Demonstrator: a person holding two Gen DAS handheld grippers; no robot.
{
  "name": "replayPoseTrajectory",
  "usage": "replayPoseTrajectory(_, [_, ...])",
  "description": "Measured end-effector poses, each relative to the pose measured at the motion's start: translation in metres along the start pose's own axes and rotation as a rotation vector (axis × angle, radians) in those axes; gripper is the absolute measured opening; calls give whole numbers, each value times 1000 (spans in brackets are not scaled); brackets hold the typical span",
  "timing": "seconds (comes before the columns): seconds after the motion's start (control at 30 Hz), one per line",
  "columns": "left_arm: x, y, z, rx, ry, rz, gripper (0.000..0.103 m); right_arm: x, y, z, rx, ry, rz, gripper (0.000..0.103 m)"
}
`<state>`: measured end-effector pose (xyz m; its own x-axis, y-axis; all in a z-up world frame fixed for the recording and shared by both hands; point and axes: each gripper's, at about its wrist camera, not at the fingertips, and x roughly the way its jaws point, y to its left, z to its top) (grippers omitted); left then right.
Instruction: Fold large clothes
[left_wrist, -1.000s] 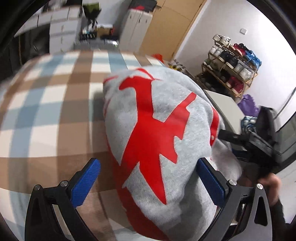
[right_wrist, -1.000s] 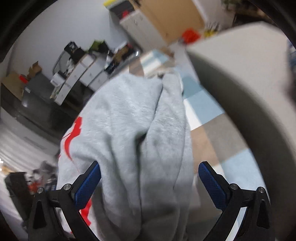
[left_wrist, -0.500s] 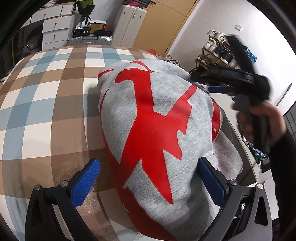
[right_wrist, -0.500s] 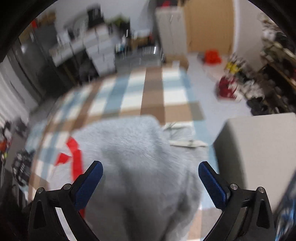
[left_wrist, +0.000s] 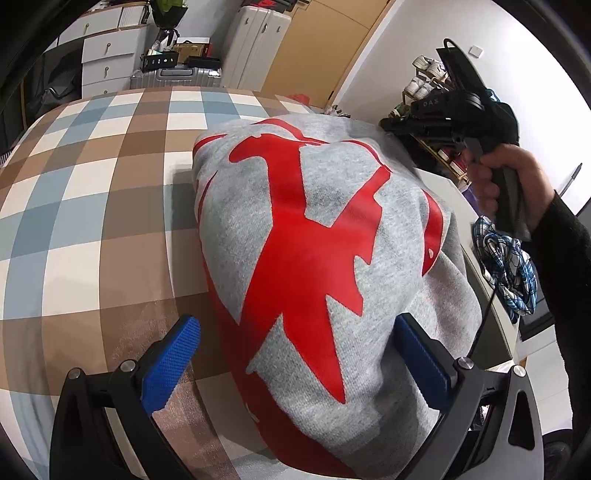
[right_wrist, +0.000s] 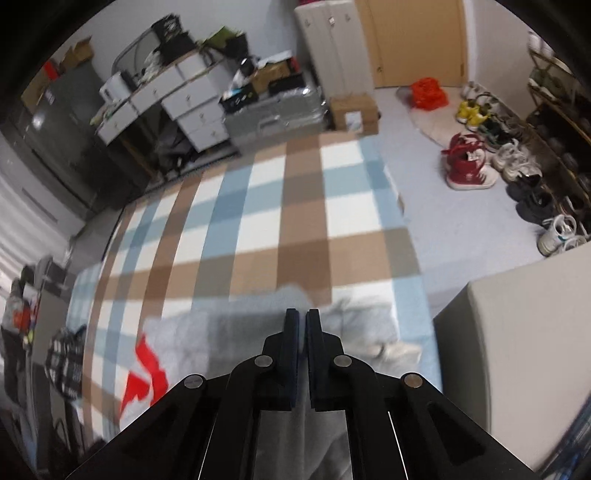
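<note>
A grey sweatshirt (left_wrist: 314, 266) with a large red print lies folded on the plaid bed cover (left_wrist: 92, 206). My left gripper (left_wrist: 295, 358) is open, its blue pads on either side of the sweatshirt's near end, holding nothing. My right gripper (right_wrist: 302, 317) is shut and empty, raised above the bed. The sweatshirt (right_wrist: 229, 332) lies below it. In the left wrist view the right gripper's body (left_wrist: 454, 122) shows held in a hand at the upper right, past the sweatshirt's far edge.
A beige block (right_wrist: 517, 350) stands beside the bed on the right. Checked clothes (left_wrist: 509, 266) lie on it. A shoe rack (right_wrist: 554, 122) and several shoes (right_wrist: 469, 166) line the right wall. Drawers (right_wrist: 184, 107) and a suitcase (right_wrist: 273, 110) stand beyond the bed.
My right gripper let go of the sweatshirt's grey fold, rose up and away from it, and its jaws closed empty. My left gripper stayed open in place.
</note>
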<state>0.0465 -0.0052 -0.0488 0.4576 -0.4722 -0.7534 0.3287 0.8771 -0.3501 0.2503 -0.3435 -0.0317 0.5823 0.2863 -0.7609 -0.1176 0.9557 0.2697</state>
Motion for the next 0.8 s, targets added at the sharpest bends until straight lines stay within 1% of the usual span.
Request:
replayPoseTrajectory(0.03, [0,-1,0,3,-1,1,102,-2,-5,4,5,-45,-60,0])
replayPoseTrajectory(0.07, [0,-1,0,6,-3,3,102,2,-13,5,29,-48,-87,0])
replayPoseTrajectory(0.1, [0,-1,0,6,-3,3,102,10,-15,4,48,-12,-50,0])
replayPoseTrajectory(0.17, [0,-1,0,5,0,-3,102,17,-13,-11,52,69,60,0])
replayPoseTrajectory(0.2, [0,0,0,4,2,-5,102,15,-10,-19,36,74,93,0])
replayPoseTrajectory(0.23, [0,0,1,2,4,-7,102,8,-2,-36,-13,76,125,1])
replayPoseTrajectory(0.3, [1,1,1,-3,7,-8,102,-6,7,-62,-63,74,156,1])
replayPoseTrajectory(0.37, [1,1,1,-10,10,-7,102,-26,7,-91,-53,48,212,2])
replayPoseTrajectory(0.43, [0,1,0,-10,10,-7,102,-43,1,-116,-13,26,260,4])
replayPoseTrajectory(0.5, [0,1,-2,-7,7,-4,102,-54,-4,-136,8,16,310,18])
replayPoseTrajectory(0.53, [0,1,-2,-7,6,-2,102,-56,-5,-144,10,5,306,53])
replayPoseTrajectory(0.57, [-1,0,-3,-6,4,0,102,-62,-7,-153,18,-22,287,95])
replayPoseTrajectory(0.6, [-1,0,-3,-5,1,2,102,-71,-11,-163,44,-98,280,102])
replayPoseTrajectory(0.63, [-1,0,-3,-5,-1,3,102,-75,-12,-168,54,-136,294,102])
replayPoseTrajectory(0.67, [-1,-1,-3,-7,-2,6,102,-77,-13,-174,56,-141,317,102])
replayPoseTrajectory(0.7, [-1,0,-4,-9,-4,7,102,-76,-12,-175,61,-135,317,102])
replayPoseTrajectory(0.77, [-2,0,-4,-10,-7,8,102,-73,-9,-181,67,-130,281,102])
replayPoseTrajectory(0.8, [-2,0,-5,-10,-8,8,102,-69,-7,-184,62,-121,282,102])
